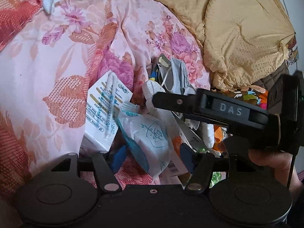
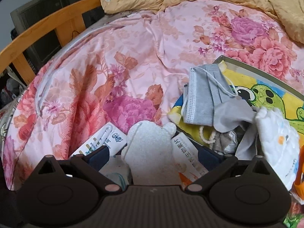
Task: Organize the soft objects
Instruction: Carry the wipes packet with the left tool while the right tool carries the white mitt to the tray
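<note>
Terry cloth: a white terry cloth [image 2: 150, 144] lies among the clutter on the bed, between the jaws of the right gripper [image 2: 153, 156].
Right tool: jaws stand wide; pads look clear of the cloth, though its lower end is hidden under the gripper body.
Tissue pack: a soft white-and-blue tissue pack [image 1: 150, 136] lies tilted between the jaws of the left gripper [image 1: 153, 156], just beside a milk carton [image 1: 103, 114].
Left tool: partly spread, not yet pinching the pack.
Risk: a close here could catch only the pack's slack wrapper, so it slips.
Risk: both tools crowd one pile; the right finger may knock the pack or the left.
Risk: the carton's straw could snag.
Nearby: grey face mask [image 2: 203, 95] drapes over the rim of a frog-printed tin [image 2: 262, 75].
In the way: a second carton [image 2: 186, 152] beside the cloth.
Ground: floral quilt [image 2: 133, 47], rumpled.
</note>
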The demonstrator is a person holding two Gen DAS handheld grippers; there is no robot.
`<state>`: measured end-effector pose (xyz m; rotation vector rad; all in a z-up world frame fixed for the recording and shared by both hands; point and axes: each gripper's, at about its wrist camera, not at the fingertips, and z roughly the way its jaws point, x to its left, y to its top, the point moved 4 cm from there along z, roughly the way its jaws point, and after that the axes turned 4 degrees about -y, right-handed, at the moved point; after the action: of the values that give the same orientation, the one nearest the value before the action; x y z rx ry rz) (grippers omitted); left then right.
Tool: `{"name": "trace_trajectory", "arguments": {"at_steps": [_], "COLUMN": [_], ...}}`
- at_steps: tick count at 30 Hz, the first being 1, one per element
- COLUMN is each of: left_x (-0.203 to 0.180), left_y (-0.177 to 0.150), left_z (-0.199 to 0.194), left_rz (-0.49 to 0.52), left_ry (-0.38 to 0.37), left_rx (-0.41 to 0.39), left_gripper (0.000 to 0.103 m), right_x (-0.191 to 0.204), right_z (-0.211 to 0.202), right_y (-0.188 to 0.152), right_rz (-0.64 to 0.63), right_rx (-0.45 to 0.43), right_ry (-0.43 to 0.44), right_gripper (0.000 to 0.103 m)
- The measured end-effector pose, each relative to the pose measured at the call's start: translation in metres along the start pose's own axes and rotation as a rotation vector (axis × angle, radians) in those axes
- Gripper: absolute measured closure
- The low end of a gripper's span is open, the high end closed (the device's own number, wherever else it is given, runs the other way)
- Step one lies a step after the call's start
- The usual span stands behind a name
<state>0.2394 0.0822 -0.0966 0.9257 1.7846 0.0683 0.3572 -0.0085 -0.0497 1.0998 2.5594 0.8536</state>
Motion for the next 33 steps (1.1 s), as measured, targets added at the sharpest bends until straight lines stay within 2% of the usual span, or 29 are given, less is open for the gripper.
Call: {"name": "trace_trajectory", "arguments": {"at_steps": [7, 11, 16, 18, 26, 33], "left_x": [0.001, 0.004, 0.008, 0.009, 0.01, 0.006], "left_y": [0.0, 0.001, 0.002, 0.002, 0.001, -0.001], "left_z": [0.006, 0.008, 0.01, 0.011, 0.011, 0.009], "left_rz": [-0.002, -0.028, -0.047, -0.051, -0.046, -0.04], "left_ry": [-0.014, -0.026, -0.014, -0.008, 0.006, 0.014], "left_rx": [0.006, 0.016, 0.024, 0.026, 0.034, 0.035], "left_gripper": [0.041, 0.042, 0.053, 0.058, 0.066, 0.068], "right_x": [-0.003, -0.003, -0.008, -0.009, -0.015, -0.029], "right_z": [0.013, 0.016, 0.012, 0.009, 0.001, -0.011], "right_y": [0.0, -0.004, -0.005, -0.006, -0.016, -0.033], "right_rz": [0.026, 0.015, 0.033, 0.035, 0.088, 0.161], "right_rx": [0.049, 0.061, 0.046, 0.037, 0.009, -0.013], "right_ry": [-0.05, -0.06, -0.06, -0.052, -0.035, -0.036], "right_gripper": [0.017, 0.019, 0.028, 0.029, 0.03, 0.03]}}
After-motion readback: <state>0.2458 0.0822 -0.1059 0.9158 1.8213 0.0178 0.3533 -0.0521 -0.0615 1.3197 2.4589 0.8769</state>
